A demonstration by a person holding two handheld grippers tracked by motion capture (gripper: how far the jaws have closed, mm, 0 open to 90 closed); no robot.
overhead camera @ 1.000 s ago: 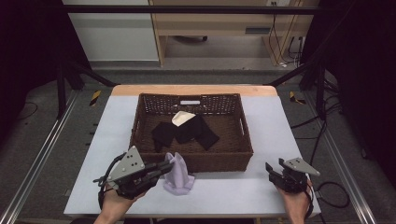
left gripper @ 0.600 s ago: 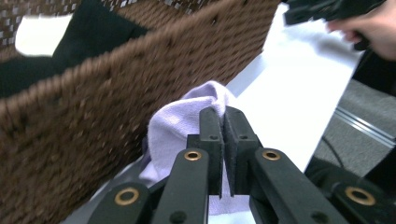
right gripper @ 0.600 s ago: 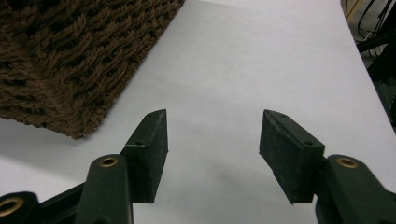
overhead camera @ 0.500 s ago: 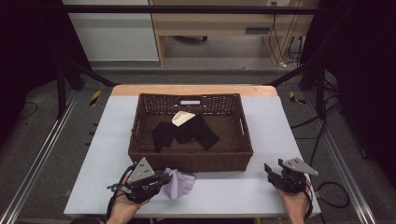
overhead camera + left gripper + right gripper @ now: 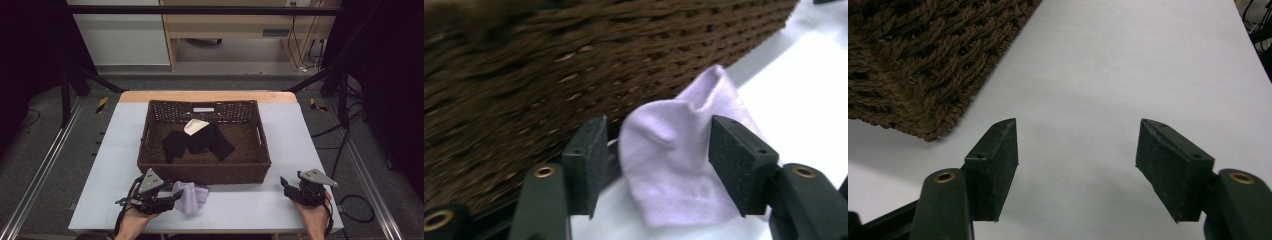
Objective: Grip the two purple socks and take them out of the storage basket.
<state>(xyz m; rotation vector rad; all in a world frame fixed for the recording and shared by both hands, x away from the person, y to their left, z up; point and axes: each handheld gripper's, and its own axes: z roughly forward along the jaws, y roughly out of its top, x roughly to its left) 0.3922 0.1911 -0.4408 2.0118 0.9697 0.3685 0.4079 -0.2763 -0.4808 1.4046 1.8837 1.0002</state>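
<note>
A lavender sock (image 5: 192,196) lies crumpled on the white table (image 5: 240,205), just in front of the brown wicker basket (image 5: 200,173). My left gripper (image 5: 172,198) is low at the sock's left end. In the left gripper view the jaws of this gripper (image 5: 656,165) stand wide apart, and the sock (image 5: 679,170) rests loosely between the pads without being squeezed. The basket wall (image 5: 524,75) rises right behind it. My right gripper (image 5: 286,186) is open over bare table at the front right, with nothing between the jaws (image 5: 1078,155).
Inside the basket lie black garments (image 5: 200,141) and a cream piece (image 5: 196,126). The basket's front right corner (image 5: 923,75) is close to the right gripper. Beyond the table are metal rails, cables and a wooden bench.
The left gripper has drawn back toward the table's front edge and dropped lower. The sock has sunk from a raised bunch to a flatter heap. The right gripper has stayed put.
</note>
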